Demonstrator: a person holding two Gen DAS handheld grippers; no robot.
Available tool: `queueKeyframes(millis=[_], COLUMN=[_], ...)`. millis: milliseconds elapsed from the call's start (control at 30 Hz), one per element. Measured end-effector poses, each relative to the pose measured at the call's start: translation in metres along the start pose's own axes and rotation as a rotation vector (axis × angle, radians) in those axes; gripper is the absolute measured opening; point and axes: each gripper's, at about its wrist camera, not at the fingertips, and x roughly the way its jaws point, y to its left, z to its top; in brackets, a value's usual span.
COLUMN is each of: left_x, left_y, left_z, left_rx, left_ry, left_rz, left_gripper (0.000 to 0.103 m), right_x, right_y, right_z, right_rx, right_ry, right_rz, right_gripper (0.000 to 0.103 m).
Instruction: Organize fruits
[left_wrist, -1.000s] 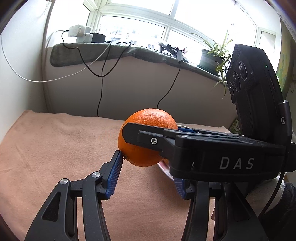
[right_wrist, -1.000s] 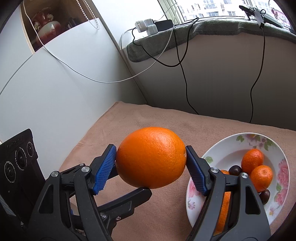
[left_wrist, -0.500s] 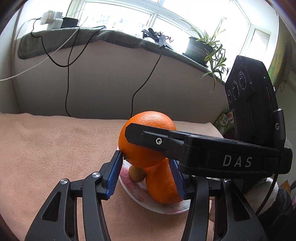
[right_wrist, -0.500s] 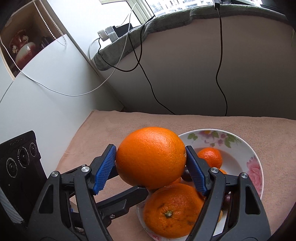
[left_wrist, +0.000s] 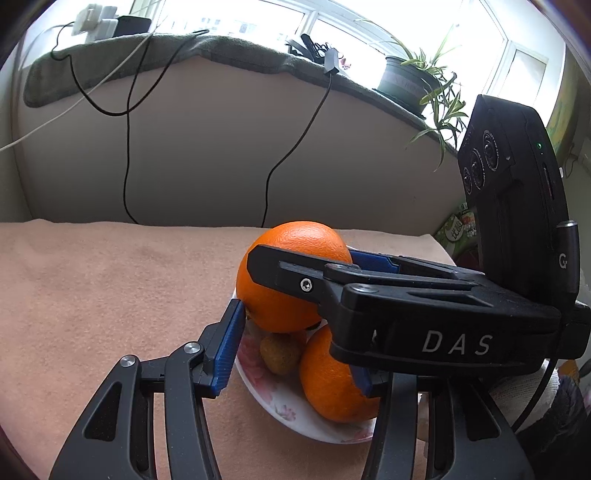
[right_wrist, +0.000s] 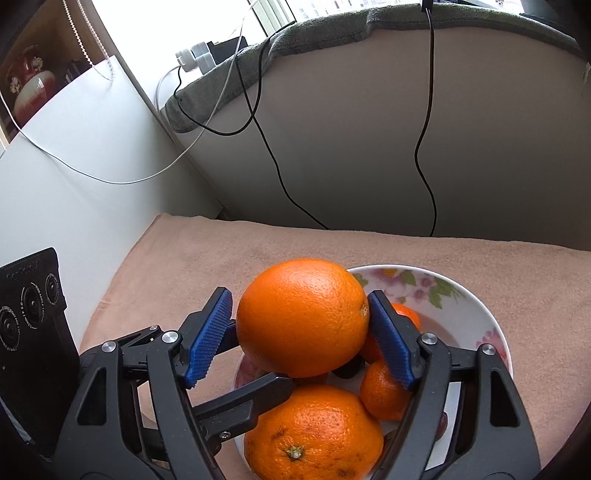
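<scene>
Right gripper pinching big orange just above crowded floral bowl; left gripper half spread, holding nothing; risk if released: rolling off second orange onto cloth.

A white floral ceramic bowl sits on the surface, a tan towel-covered top, below a windowsill. In the bowl a large orange with a stem scar lies nearest the right wrist camera, small mandarins to its right. Another large round orange is above the bowl between the jaws of the right gripper. The left gripper reaches in from the left.
</scene>
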Motion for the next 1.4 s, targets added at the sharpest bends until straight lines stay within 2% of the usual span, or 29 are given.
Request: queueKeyframes(millis=[433, 533, 800, 900, 1067, 1233, 1300, 1400], left_x=[-0.018, -0.026, -0.041, -0.047, -0.054, -0.065, -0.071, -0.081], left_y=[-0.007, -0.009, -0.017, -0.019, -0.019, -0.020, -0.020, -0.023], left_z=[-0.006, -0.009, -0.011, -0.014, -0.020, -0.027, -0.030, -0.034], left_rx=[0.024, 0.031, 0.054, 0.064, 0.064, 0.073, 0.077, 0.075], left_ry=[-0.025, -0.034, -0.056, -0.061, -0.064, -0.075, -0.082, -0.095], left_rz=[0.005, 0.011, 0.018, 0.021, 0.025, 0.040, 0.051, 0.069], left_gripper=[0.048, 0.048, 0.048, 0.048, 0.048, 0.056, 0.066, 0.075], right_x=[-0.011, -0.016, -0.035, -0.043, -0.055, -0.071, -0.080, -0.093], right_y=[-0.001, 0.001, 0.008, 0.007, 0.005, 0.006, 0.008, 0.014], right_z=[-0.003, -0.005, -0.012, -0.017, -0.027, -0.036, -0.041, -0.050], right_rx=[0.001, -0.001, -0.025, -0.022, -0.010, -0.005, -0.014, -0.021], right_ry=[-0.032, -0.040, -0.070, -0.082, -0.099, -0.126, -0.142, -0.174], right_rz=[-0.035, -0.045, -0.074, -0.079, -0.099, -0.139, -0.160, -0.193], right_gripper=[0.079, 0.082, 0.083, 0.088, 0.089, 0.090, 0.094, 0.100])
